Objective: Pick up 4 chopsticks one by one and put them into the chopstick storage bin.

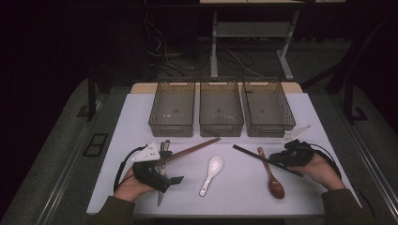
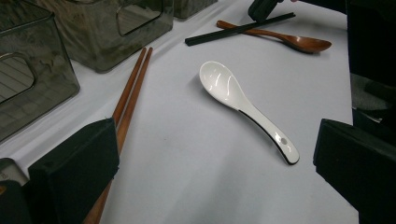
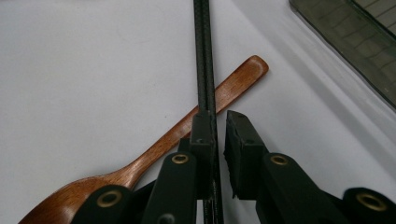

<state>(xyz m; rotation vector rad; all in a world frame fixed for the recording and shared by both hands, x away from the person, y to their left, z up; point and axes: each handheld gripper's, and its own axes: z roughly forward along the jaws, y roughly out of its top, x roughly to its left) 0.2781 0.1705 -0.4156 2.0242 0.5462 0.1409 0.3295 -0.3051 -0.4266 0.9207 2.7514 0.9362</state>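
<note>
My right gripper (image 3: 220, 123) is shut on a pair of black chopsticks (image 3: 203, 56), low over the table, with the sticks running straight out past its tips. They lie across the handle of a brown wooden spoon (image 3: 219, 95). From above, that gripper (image 1: 278, 158) sits at the right, holding the black chopsticks (image 1: 253, 154) over the wooden spoon (image 1: 273, 180). My left gripper (image 1: 169, 171) rests open at the left, on the near end of the brown chopsticks (image 1: 192, 149). A white ceramic spoon (image 2: 243, 105) lies ahead between its wide-apart jaws, untouched.
Three smoky see-through bins (image 1: 172, 110) (image 1: 221, 110) (image 1: 268, 110) stand in a row at the back of the white tabletop (image 1: 234, 197). A metal utensil (image 1: 160, 199) lies under my left hand, pointing at the front edge. The white spoon (image 1: 212, 172) lies mid-table.
</note>
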